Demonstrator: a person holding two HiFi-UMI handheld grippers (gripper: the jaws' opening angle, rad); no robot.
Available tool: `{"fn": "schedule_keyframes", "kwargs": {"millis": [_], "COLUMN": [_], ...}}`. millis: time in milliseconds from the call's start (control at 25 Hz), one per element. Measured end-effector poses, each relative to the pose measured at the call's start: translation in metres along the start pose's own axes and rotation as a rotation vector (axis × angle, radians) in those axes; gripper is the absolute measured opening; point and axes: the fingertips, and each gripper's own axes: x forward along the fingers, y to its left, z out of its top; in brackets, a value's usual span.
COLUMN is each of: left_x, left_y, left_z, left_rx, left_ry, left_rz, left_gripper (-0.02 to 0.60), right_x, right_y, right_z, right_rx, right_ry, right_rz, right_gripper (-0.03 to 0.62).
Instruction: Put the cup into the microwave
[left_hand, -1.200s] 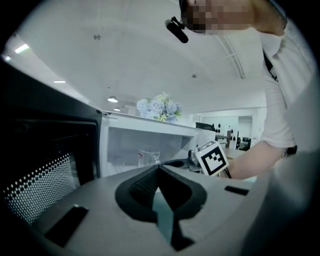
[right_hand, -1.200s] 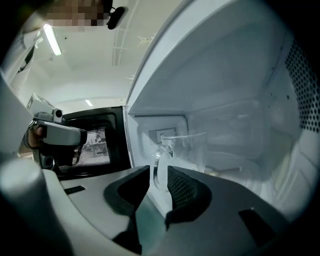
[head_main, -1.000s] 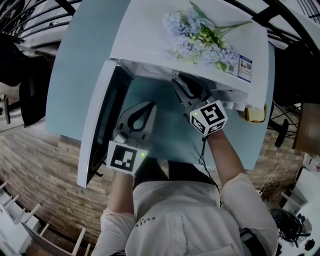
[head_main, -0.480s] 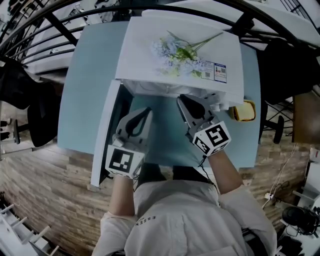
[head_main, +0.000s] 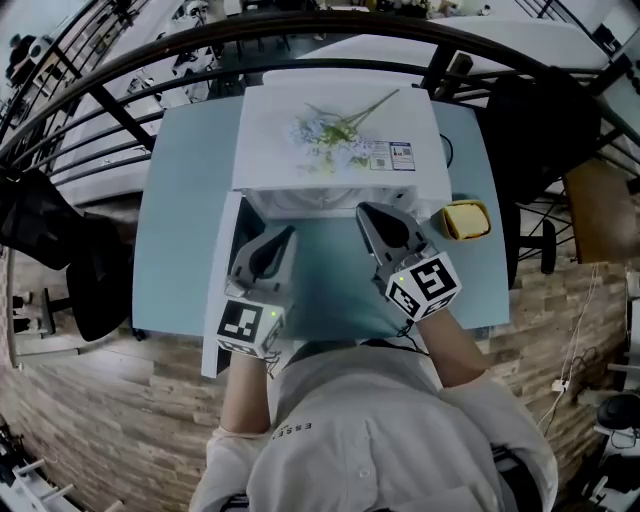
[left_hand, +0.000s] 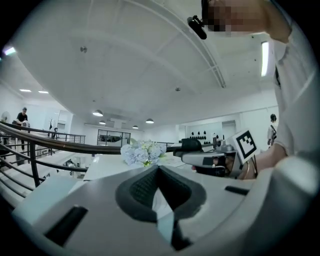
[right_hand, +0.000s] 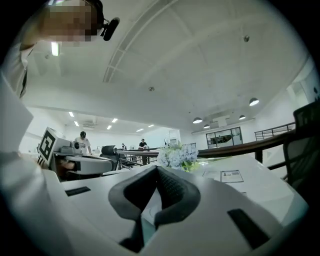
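A yellow cup stands on the teal table, just right of the white microwave. The microwave's door hangs open to the left. My left gripper is shut and holds nothing; it hovers in front of the microwave's mouth, close to the door. My right gripper is also shut and holds nothing, at the mouth's right side, a little left of the cup. In the left gripper view the jaws meet at the tip, as they do in the right gripper view. The microwave's inside is hidden.
Artificial blue flowers lie on the microwave's top and show in both gripper views. A black railing curves behind the table. Black chairs stand left and right. A wooden floor lies below. People stand far off.
Both grippers have drawn back from the microwave's mouth toward the person, still shut. The head view has pulled up and away, so the table and the microwave look smaller.
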Motion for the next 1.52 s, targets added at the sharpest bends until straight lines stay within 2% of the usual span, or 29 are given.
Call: {"fn": "schedule_keyframes", "kwargs": {"millis": [520, 1200, 1520], "left_x": [-0.001, 0.001, 0.005], "left_y": [-0.003, -0.008, -0.011], "left_z": [0.030, 0.029, 0.029], "left_rx": [0.053, 0.067, 0.071], "left_ry": [-0.053, -0.023, -0.019], "left_rz": [-0.024, -0.034, -0.037], "left_gripper": [0.000, 0.000, 0.000], "right_x": [-0.015, -0.024, -0.024], "right_y": [0.018, 0.011, 0.009], "right_z": [0.019, 0.020, 0.021], "right_rx": [-0.052, -0.037, -0.050], "right_ry": [-0.017, -0.019, -0.023], "right_rz": [0.025, -0.024, -0.018], "right_gripper": [0.015, 0.015, 0.015]}}
